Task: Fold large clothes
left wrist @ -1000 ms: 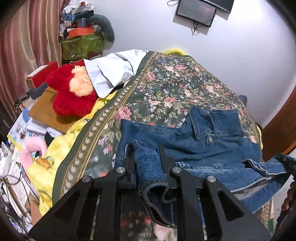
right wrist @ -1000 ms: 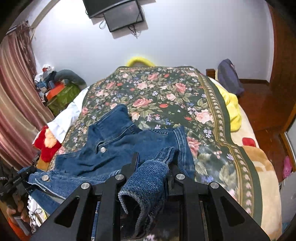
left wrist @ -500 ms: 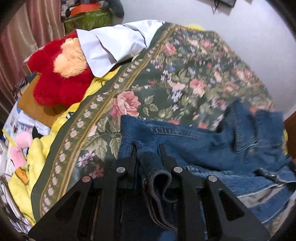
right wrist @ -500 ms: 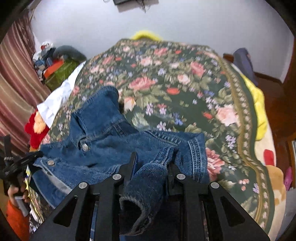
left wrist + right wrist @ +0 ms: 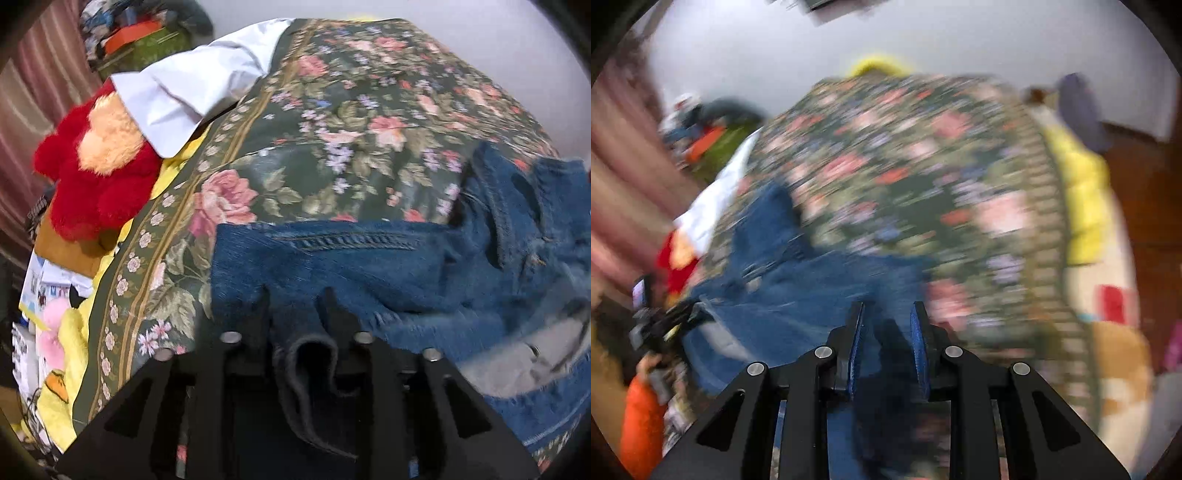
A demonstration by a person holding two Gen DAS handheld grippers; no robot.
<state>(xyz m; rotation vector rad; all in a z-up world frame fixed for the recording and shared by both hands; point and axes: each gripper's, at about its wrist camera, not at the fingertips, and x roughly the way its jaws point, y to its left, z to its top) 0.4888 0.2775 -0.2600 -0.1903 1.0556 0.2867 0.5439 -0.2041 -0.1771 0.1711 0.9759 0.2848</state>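
A blue denim jacket (image 5: pixel 369 266) lies spread on the floral bedspread (image 5: pixel 332 129), collar to the right. My left gripper (image 5: pixel 296 295) sits low over the jacket's left edge. Its jaws are opening, and a folded sleeve cuff (image 5: pixel 310 354) lies slack between them, not pinched. The right wrist view is blurred by motion. There my right gripper (image 5: pixel 887 310) is shut on a dark fold of the jacket's sleeve (image 5: pixel 886 343) between its blue pads, over the jacket (image 5: pixel 798 295).
A red plush toy (image 5: pixel 92 177) and a white shirt (image 5: pixel 192 85) lie at the bed's left edge, with clutter on the floor below. A yellow blanket (image 5: pixel 1082 192) runs along the bed's right side. A hand (image 5: pixel 646 363) with an orange sleeve shows at far left.
My left gripper came down closer to the bed and its jaws spread, loosening the cuff. My right gripper swept sideways with its sleeve, blurring its view.
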